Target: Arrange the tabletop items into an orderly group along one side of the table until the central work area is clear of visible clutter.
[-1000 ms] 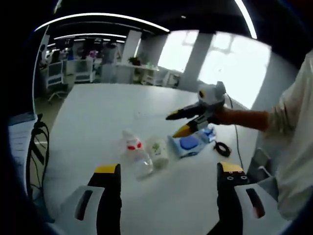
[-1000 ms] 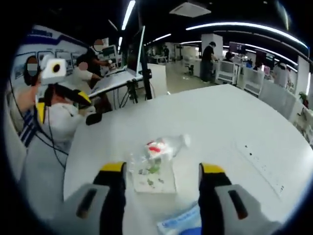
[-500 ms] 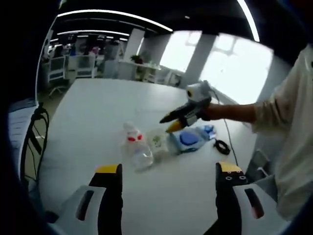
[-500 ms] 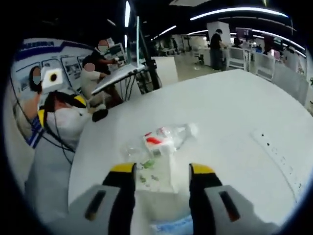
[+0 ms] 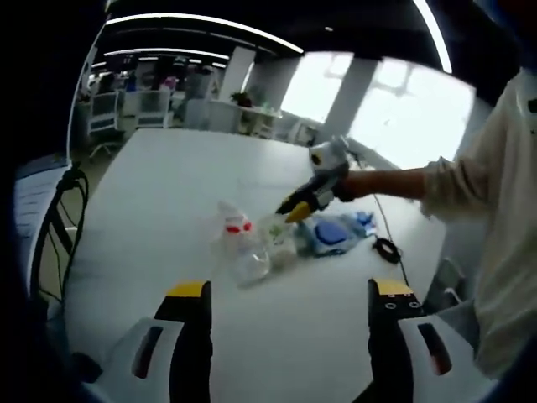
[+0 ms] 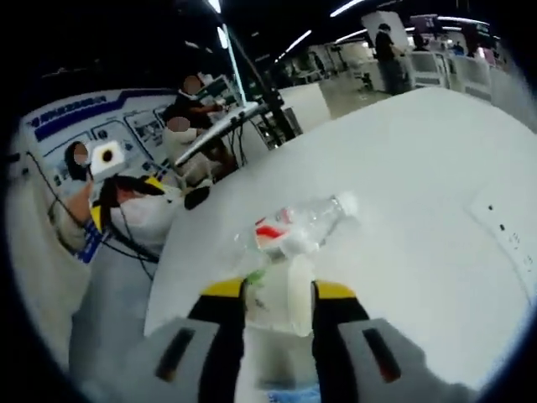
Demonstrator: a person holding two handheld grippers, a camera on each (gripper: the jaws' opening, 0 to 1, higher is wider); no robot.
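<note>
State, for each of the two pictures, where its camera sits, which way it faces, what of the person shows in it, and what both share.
Left gripper view: rides the left gripper, facing across the white table at a clear plastic bottle with a red label; the right gripper, forearm and pale sleeve enter from the right.
Right gripper view: rides the right gripper, its jaws astride a small white packet with green print; the left gripper shows at left.
Shared: bottle, packet, table.

Blue pack (image 6: 294, 391) cut off below

clear bottle (image 5: 237, 252) lying — white packet (image 5: 280, 246) beside — blue pack (image 5: 333, 236)
</note>
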